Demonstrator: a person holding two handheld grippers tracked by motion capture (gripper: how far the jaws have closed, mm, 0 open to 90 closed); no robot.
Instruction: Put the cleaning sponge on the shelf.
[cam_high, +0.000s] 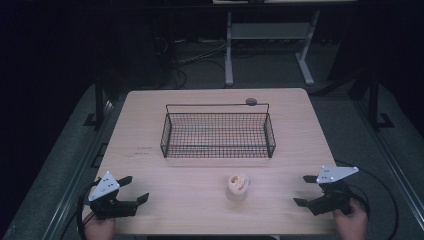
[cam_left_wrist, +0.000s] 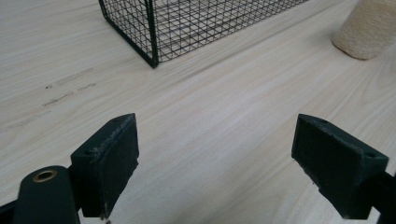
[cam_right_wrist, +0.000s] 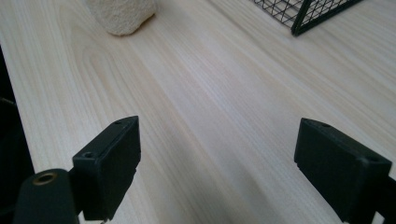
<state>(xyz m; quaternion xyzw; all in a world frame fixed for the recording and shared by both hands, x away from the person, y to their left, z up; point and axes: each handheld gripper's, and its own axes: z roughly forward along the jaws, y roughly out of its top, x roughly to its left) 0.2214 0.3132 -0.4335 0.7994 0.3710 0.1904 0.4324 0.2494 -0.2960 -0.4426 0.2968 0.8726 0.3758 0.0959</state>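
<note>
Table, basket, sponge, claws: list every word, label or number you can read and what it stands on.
None can be read.
Table: faint dark marks left of the basket, too small and blurred to tell whether they are writing.
Basket, sponge and both claws: no text on them.

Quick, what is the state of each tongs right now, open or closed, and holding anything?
Left tongs: open, holding nothing, over the bare table.
Right tongs: open, holding nothing.

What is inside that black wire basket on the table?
Nothing: through the wire basket mesh just the wooden table shows. The loofah piece stands outside, in front of it. The mesh hides nothing.
</note>
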